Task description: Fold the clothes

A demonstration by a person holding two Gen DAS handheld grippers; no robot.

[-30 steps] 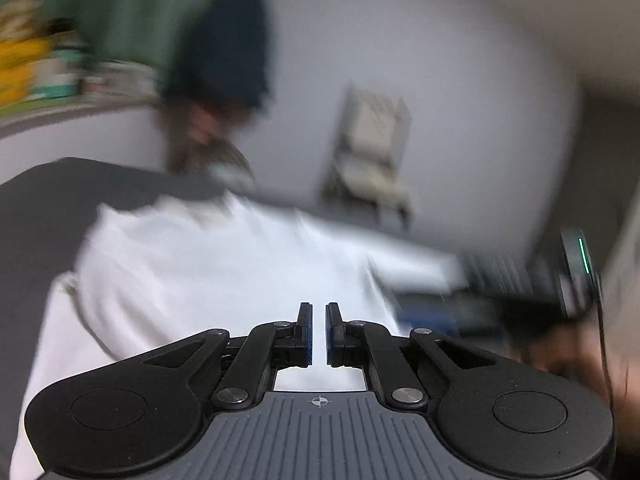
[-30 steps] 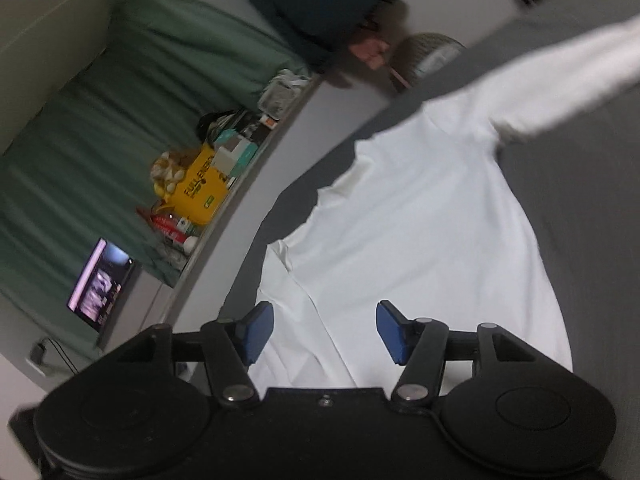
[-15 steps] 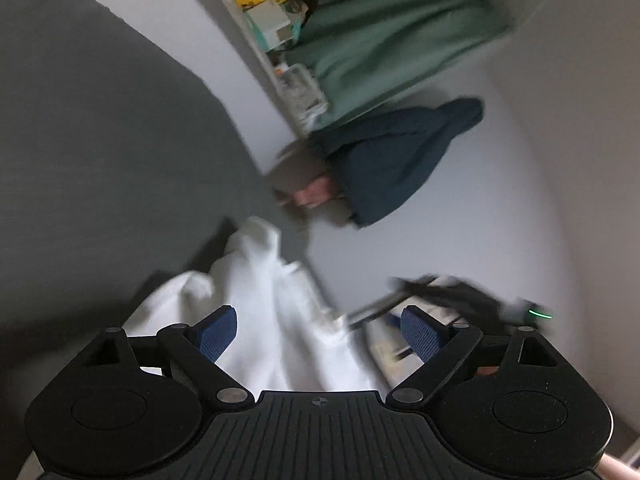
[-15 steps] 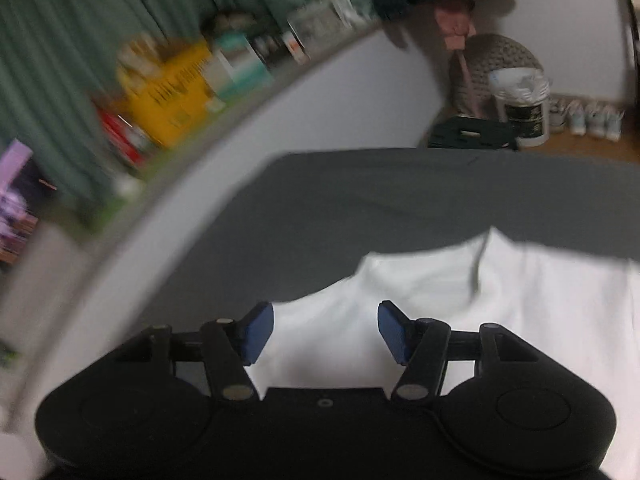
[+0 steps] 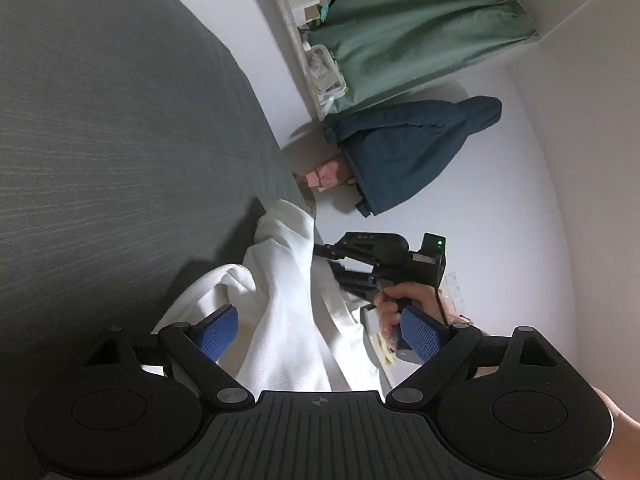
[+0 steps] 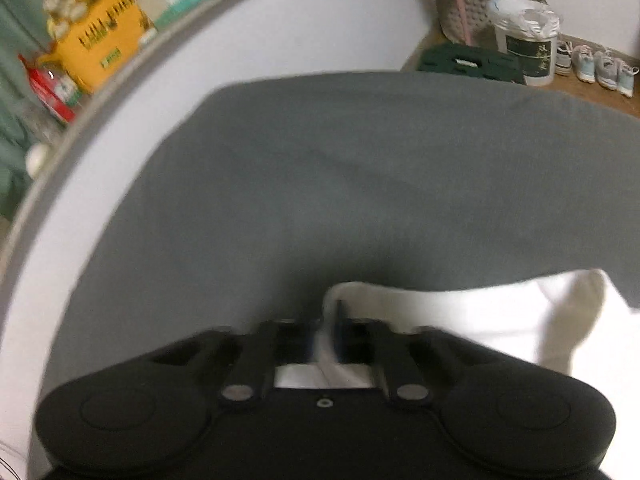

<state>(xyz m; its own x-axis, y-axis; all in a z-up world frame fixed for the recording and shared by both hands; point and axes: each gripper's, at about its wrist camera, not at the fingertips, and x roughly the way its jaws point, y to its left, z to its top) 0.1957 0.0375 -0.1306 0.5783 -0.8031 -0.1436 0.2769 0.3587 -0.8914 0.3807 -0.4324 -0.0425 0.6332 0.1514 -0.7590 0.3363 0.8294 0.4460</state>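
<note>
Now, left wrist view: the left gripper is seen spread wide, where a second ago its blue pads were pressed nearly together. So the cloth has been let go by this side and nothing is pinched by it. The white garment is bunched between and under the open fingers; whether the left pad touches the fabric cannot be told. The garment is heaped at the edge of the grey bed, not spread flat as it was a second ago. Beyond it the right gripper is seen held by the right hand, its tips buried at the cloth's edge. A dark blue jacket is hung on the wall behind, beside a green curtain.

Right wrist view, blurred by motion: the right gripper is shown drawn close together, while half a second ago it was held wide open. A fold of the white garment is pinched between its fingers, near the neckline as far as can be judged. The rest of the cloth is trailed off toward the lower right edge of the grey bed. A yellow box is seen on the ledge.

Judged from this, the grip has been handed from left to right, and a regrasp by the left is likely needed before a fold can be made.
</note>
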